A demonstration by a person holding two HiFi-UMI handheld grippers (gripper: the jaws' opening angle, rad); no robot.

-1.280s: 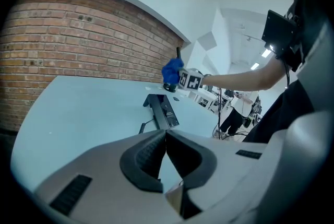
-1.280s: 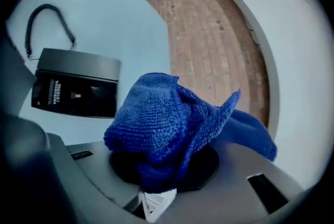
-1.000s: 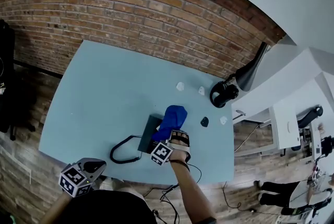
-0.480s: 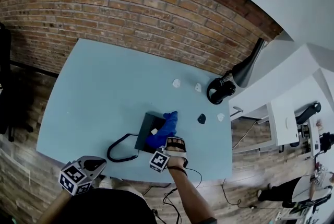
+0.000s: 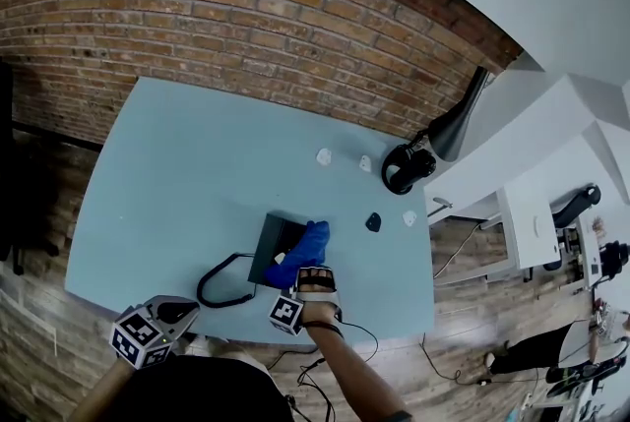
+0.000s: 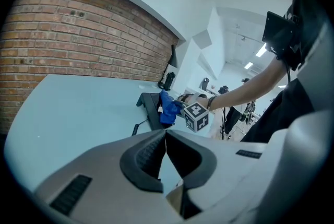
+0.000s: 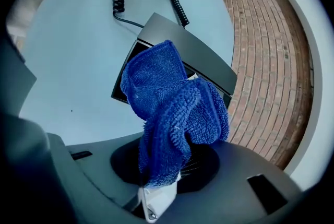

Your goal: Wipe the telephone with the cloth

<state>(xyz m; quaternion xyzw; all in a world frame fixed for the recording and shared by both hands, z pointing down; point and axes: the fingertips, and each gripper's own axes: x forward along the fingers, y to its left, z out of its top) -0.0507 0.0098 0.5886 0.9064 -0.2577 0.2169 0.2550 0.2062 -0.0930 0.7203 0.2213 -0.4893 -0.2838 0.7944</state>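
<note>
A black telephone [image 5: 268, 243] lies near the front edge of the light blue table [image 5: 187, 174], with its coiled cord [image 5: 219, 284] looping to the left. My right gripper [image 5: 307, 274] is shut on a blue cloth [image 5: 305, 248], which rests on the telephone's right side. In the right gripper view the cloth [image 7: 169, 105] bunches out of the right gripper [image 7: 162, 176] and drapes over the telephone [image 7: 201, 63]. My left gripper [image 5: 162, 324] hangs off the table's near left corner, shut with nothing in it [image 6: 166, 137]. From there I see the telephone [image 6: 150, 105] and the cloth [image 6: 168, 109].
Black headphones [image 5: 406, 169] lie beside a black lamp [image 5: 458, 125] at the table's far right corner. Three small white bits [image 5: 324, 155] [image 5: 365, 163] [image 5: 409, 218] and a small dark object [image 5: 373, 222] lie right of the telephone. A brick wall [image 5: 246, 27] stands behind.
My right gripper has drawn the cloth back toward the near edge, and the cloth has dropped from a raised bunch onto the telephone. The left gripper has stayed put.
</note>
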